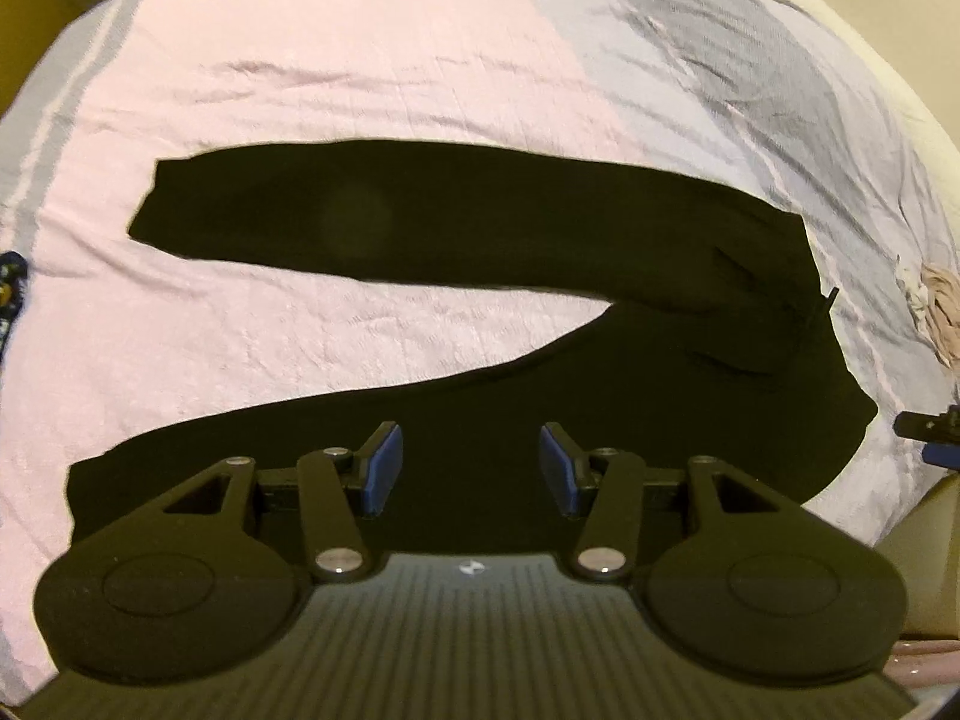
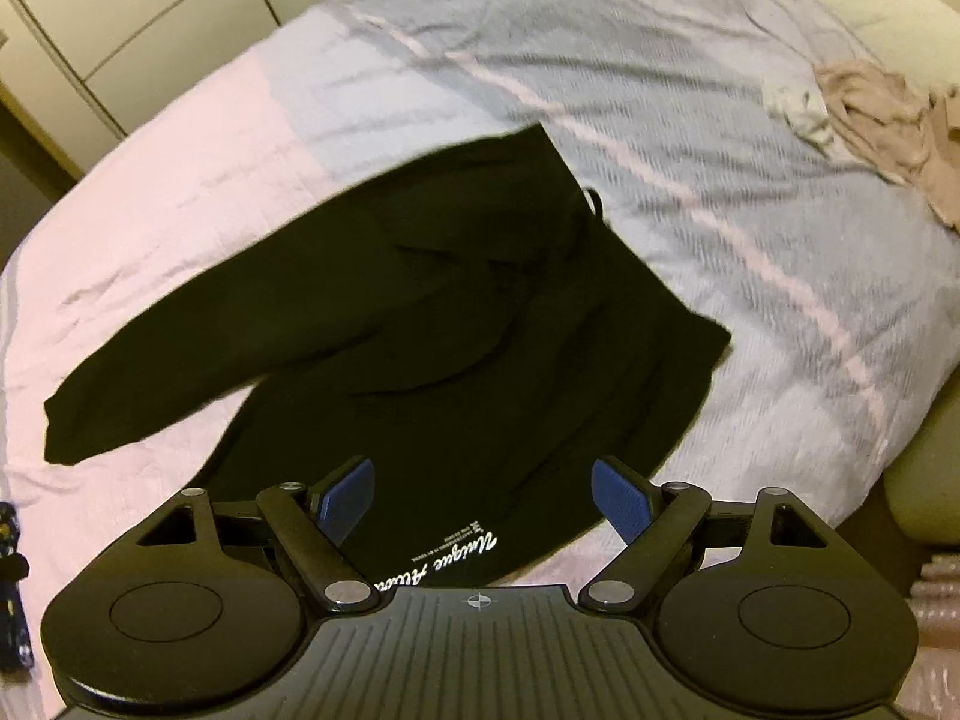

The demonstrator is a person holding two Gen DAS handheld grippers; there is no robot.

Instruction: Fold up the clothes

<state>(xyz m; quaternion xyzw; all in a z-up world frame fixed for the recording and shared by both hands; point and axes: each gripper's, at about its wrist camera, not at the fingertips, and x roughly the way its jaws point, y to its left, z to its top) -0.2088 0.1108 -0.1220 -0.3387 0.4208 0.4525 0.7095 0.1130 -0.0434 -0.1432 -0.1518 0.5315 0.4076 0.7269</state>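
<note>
Bed: a wide bed (image 1: 360, 60) fills both views, covered by a wrinkled sheet, pale pink on the left and grey with light stripes on the right.
Room: pale cupboard panels (image 2: 120, 6) stand beyond the far left corner of the bed in the right wrist view; a cream edge runs along the bed's right side.
Trousers: black trousers (image 1: 480, 222) lie flat on the sheet near the near edge, across the pink and grey parts. The long axis runs left to right, the waist at the right and the two legs reaching left. The far leg lies straight; the near leg curves toward the near left. White script lettering (image 2: 438, 564) shows on the near leg in the right wrist view.
Beige garment: a crumpled beige garment (image 2: 888, 120) sits on the grey part, far right, well apart from the trousers.
Left gripper: the left gripper (image 1: 471, 468) hovers over the near leg, jaws spread wide with nothing between the blue pads.
Right gripper: the right gripper (image 2: 483, 498) hangs over the near leg by the lettering, jaws spread wide, holding nothing.
</note>
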